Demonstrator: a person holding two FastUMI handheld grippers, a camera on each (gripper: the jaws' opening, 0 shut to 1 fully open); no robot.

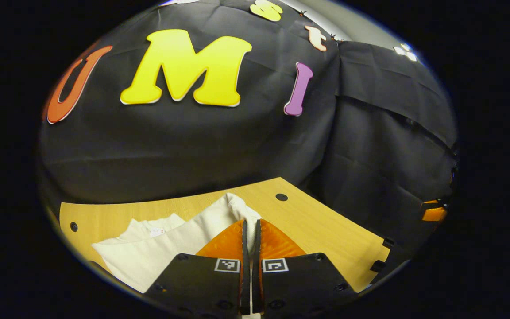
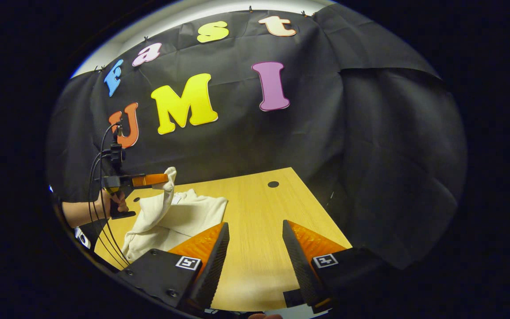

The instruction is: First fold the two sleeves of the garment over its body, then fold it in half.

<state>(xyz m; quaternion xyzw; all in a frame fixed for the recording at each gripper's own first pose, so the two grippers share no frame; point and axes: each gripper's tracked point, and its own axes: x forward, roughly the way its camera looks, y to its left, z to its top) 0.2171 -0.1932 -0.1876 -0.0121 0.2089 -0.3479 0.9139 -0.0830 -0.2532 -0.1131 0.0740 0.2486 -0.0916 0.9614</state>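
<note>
While the left hand-held gripper [image 1: 251,228] pinches a sleeve [image 1: 233,208] of the garment [image 2: 179,217] above the worktop [image 2: 255,208], the right hand-held gripper [image 2: 255,241] hovers wide.

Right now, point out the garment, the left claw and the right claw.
garment [image 1: 148,254]: left gripper view, on its flat body.
left claw [image 2: 164,179]: right gripper view, at the tips pinching the lifted cloth.
right claw [image 2: 255,232]: right gripper view, midway between its open fingertips.

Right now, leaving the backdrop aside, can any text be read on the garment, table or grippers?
Garment: small neck tag, too small to read.
Left gripper, shut on the garment: square coded markers, no words.
Right gripper, open: the same kind of markers, no words.
Table: none.
</note>
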